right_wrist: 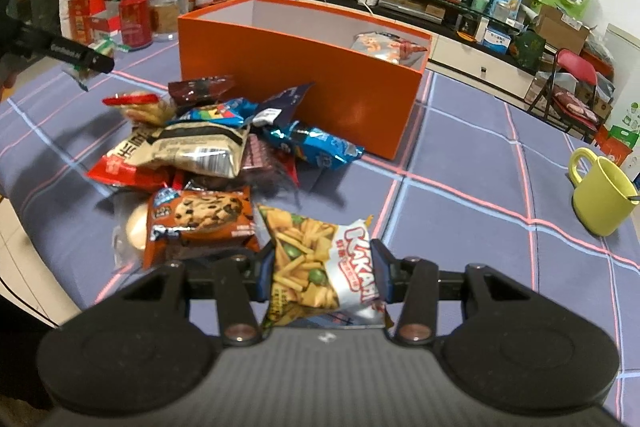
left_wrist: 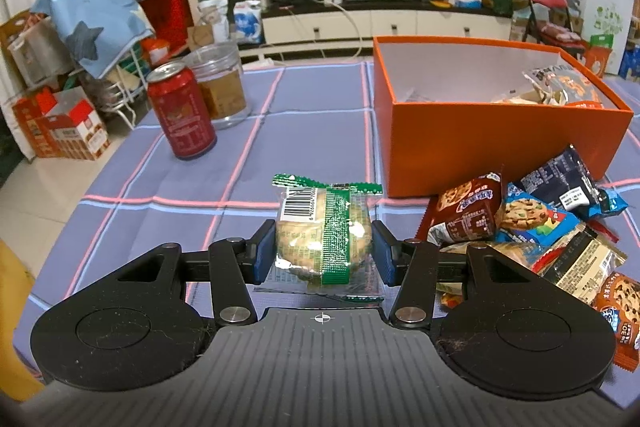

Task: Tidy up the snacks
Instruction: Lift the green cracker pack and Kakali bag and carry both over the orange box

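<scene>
My left gripper (left_wrist: 323, 251) is shut on a green-and-clear wrapped pastry packet (left_wrist: 326, 227) and holds it just above the blue checked tablecloth. My right gripper (right_wrist: 322, 273) is shut on a bag of fries-style snack (right_wrist: 320, 263) marked KAKA. An orange box (left_wrist: 496, 131) stands ahead to the right of the left gripper with a few packets inside; it also shows in the right wrist view (right_wrist: 296, 83). A pile of snack packets (right_wrist: 200, 147) lies in front of the box. The left gripper (right_wrist: 86, 61) shows at the far left there.
A red can (left_wrist: 182, 111) and a clear jar (left_wrist: 220, 83) stand at the table's far left. A yellow-green mug (right_wrist: 600, 191) stands at the right. The table's left edge drops to the floor. Cluttered shelves and a TV stand lie beyond.
</scene>
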A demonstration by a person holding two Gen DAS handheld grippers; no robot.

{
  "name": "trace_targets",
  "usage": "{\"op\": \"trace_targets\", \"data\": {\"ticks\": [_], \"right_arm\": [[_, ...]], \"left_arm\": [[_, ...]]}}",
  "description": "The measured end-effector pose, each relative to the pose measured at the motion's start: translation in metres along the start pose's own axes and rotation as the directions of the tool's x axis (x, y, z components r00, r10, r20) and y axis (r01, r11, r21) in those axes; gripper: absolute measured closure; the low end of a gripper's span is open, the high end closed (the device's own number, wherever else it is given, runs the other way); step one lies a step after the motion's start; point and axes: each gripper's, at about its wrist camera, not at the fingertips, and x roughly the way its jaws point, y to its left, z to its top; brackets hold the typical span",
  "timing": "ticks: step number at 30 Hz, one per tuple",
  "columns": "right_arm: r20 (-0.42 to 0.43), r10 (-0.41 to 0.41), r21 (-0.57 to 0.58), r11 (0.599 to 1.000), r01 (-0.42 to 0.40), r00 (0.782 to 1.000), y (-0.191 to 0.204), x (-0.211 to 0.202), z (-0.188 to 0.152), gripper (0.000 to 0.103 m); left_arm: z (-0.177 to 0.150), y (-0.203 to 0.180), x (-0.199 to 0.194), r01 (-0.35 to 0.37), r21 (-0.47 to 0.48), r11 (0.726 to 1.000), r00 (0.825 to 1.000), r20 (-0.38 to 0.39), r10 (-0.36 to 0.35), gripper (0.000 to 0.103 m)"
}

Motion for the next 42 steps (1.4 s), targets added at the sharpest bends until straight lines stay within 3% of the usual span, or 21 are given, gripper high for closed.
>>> {"op": "trace_targets", "data": {"ticks": [18, 42], "right_arm": [[-0.006, -0.025, 0.060, 0.998, 0.026, 1.000, -0.012, 0.006, 0.004, 0.056], [0.019, -0.031, 0.056, 0.998, 0.030, 0.999, -0.009, -0.001, 0.008, 0.056]], "left_arm": [[0.005, -0.004, -0.007, 0.020, -0.022, 1.000, 1.000, 0.019, -0.019, 0.084], [0.007, -0.014, -0.011, 0.039, -0.011, 0.999, 0.999, 0.023, -0.039, 0.084]]}}
